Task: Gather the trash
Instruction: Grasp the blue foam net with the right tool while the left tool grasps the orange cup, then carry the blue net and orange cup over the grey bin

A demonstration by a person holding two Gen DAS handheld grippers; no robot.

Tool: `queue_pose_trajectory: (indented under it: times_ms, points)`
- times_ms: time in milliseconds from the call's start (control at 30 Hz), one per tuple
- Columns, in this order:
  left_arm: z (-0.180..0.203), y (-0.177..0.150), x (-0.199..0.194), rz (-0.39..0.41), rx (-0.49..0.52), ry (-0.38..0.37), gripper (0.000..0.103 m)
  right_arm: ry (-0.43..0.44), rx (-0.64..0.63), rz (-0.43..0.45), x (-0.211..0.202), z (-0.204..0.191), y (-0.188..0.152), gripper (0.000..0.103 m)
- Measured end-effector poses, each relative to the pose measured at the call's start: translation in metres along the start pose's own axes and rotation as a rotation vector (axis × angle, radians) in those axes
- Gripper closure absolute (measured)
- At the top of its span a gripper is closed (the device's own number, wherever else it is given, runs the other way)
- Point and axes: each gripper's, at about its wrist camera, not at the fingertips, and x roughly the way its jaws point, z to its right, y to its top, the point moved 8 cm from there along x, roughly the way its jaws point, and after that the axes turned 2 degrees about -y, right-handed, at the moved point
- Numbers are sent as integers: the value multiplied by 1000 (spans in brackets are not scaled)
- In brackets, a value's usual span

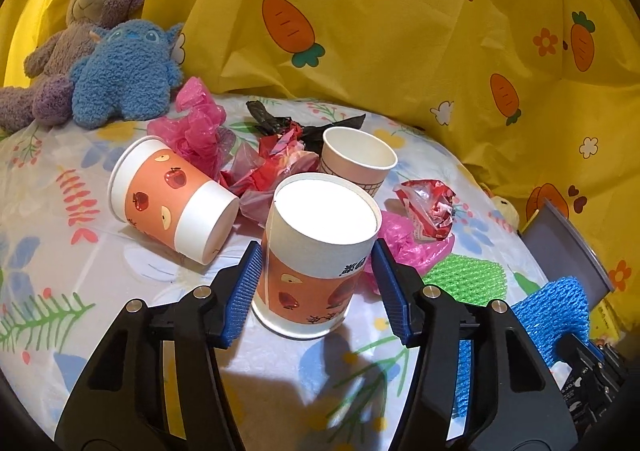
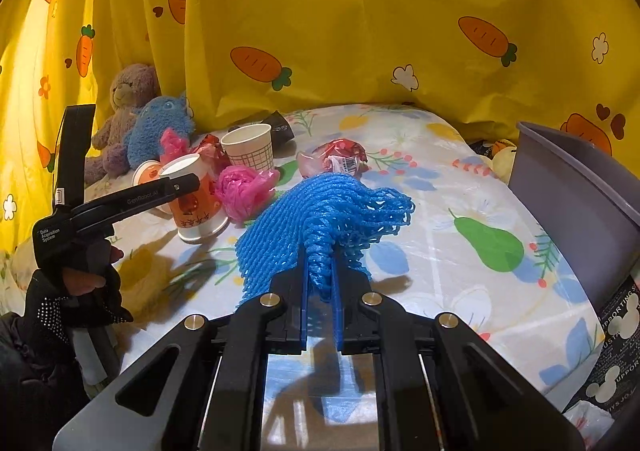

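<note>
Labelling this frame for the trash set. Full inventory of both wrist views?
apple-print cups: 2, orange and white; one upside down between left fingers, one on its side, left
grid cup: 1, white, upright, behind
pink bags: 2, among cups
red wrappers: 2, centre and right
black bag: 1, back
green foam net: 1, right
blue foam net: 1, in right gripper
plush toys: 2, purple, blue; back left
grey bin: 1, right edge
left gripper: open
right gripper: shut on net
</note>
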Motion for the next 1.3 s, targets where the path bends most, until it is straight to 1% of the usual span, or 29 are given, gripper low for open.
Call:
queue_pose_trajectory:
  times_ms: [100,233,467,667,800,1033,1167,1300]
  points:
    - [1,3,-23,59,5,-8,48,-1,9,9,-5,4,1,93]
    - [-2,1,-56,119,22,20,48,-3,27,31,-14,11,4,92]
    - [-1,3,-91,179,16,9,48,-9,56,58,-26,22,5,92]
    - [17,5,-95,182,35,-40,48,-14,69,73,-34,30,5,92]
    - [33,3,-89,169,42,-76,48,-26,76,88,-39,38,6,92]
    - [67,2,-80,159,92,-124,48,-56,98,113,-47,54,10,92]
    - [93,4,-74,151,122,-164,48,-79,106,123,-51,64,12,92]
    - [132,8,-72,152,173,-223,48,-112,119,150,-61,79,20,92]
